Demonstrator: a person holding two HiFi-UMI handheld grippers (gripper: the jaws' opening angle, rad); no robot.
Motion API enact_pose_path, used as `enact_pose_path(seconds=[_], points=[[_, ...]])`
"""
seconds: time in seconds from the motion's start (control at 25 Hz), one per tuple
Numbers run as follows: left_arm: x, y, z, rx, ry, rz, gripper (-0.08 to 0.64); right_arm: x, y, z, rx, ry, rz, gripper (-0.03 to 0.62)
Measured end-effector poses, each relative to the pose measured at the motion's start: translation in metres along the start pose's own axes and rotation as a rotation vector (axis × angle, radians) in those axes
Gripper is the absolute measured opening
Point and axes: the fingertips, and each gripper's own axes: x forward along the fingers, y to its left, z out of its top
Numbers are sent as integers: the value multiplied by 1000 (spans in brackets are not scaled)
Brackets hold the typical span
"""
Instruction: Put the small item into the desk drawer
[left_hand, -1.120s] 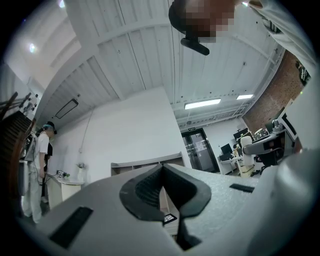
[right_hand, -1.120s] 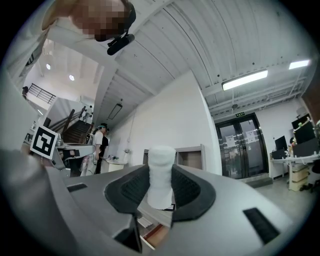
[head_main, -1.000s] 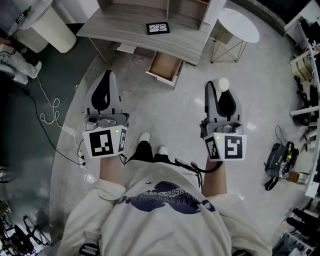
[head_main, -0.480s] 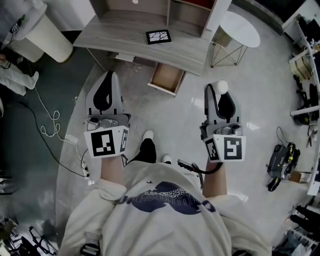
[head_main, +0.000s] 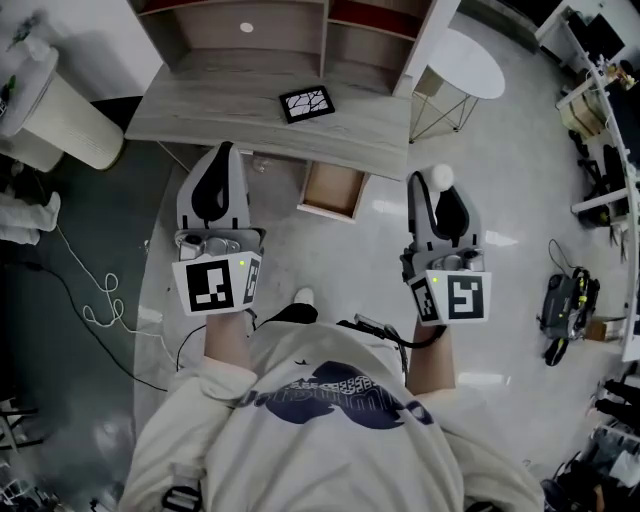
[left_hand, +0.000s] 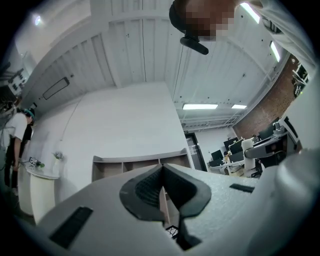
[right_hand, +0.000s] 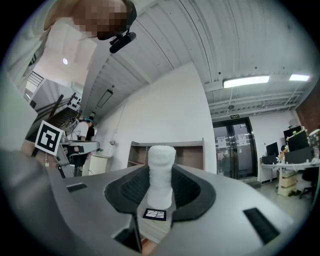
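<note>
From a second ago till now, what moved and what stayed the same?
The person walked toward the desk, so the desk and its open drawer now lie closer below the grippers. Nothing was picked up or let go. The right gripper still holds the small white item, the left gripper stays shut and empty, and the drawer stays open.

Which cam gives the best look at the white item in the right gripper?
Right gripper view: the white item stands upright, full length, clamped between the jaws. Head view shows only its rounded tip past the right gripper. Left gripper view doesn't show it.
</note>
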Motion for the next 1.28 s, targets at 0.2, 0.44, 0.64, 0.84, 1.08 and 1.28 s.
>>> enact_pose_path(seconds=[0.2,0.44,0.64,0.84,1.08,1.28], points=[[23,17,-21,-25,9,-30,9,28,2,-12,9,19,-25,126],[43,22,-52,-42,55,-40,9,57,3,-38,-1,75,-3,126],[55,15,-80,-41,114,-28,9,78,-3,-64,-2,127,50,126],[59,3,-116,-39,198,-4,9,98,-12,-99,22,189,122,126],[57,-10,-159,-53,303,22,9,119,-19,-157,-11,284,208,126],[53,-15,-213,-68,383,25,9,141,-19,-214,-67,350,292,126]])
